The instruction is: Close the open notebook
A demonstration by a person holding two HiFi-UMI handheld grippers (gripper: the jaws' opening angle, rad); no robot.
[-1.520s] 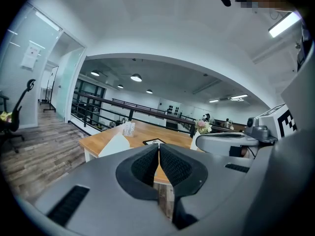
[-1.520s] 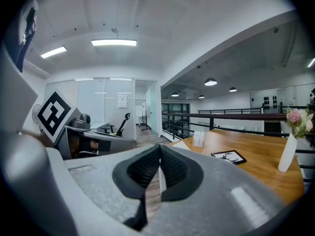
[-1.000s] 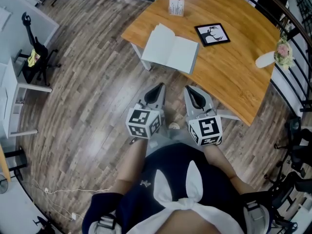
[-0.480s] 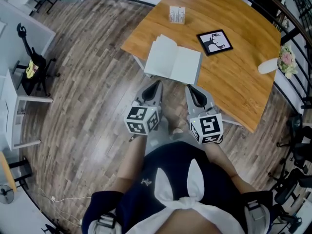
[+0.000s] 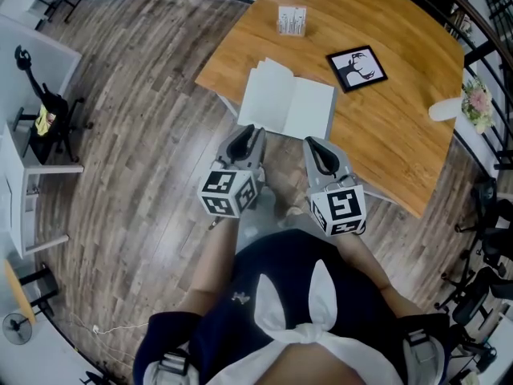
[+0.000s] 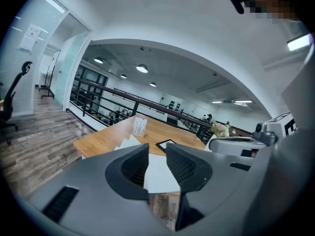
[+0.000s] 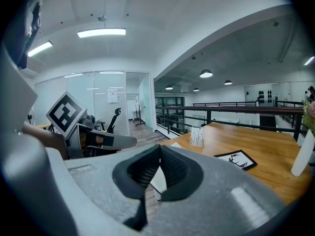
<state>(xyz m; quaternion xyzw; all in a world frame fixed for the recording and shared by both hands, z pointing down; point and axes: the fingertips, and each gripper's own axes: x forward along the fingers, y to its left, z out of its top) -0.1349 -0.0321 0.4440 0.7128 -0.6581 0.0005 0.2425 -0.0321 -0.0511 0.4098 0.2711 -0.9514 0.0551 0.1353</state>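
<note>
While the open notebook (image 5: 287, 109) lies flat at the near edge of the table (image 5: 393, 135), the head view shows the left hand-held gripper (image 5: 244, 137) and the right hand-held gripper (image 5: 318, 149) just short of it. In the left gripper view the jaws are opening, nothing between them, the notebook ahead. In the right gripper view the jaws meet at the tips, empty. This reads as the approach; next, one cover edge needs catching and folding across the spine.
</note>
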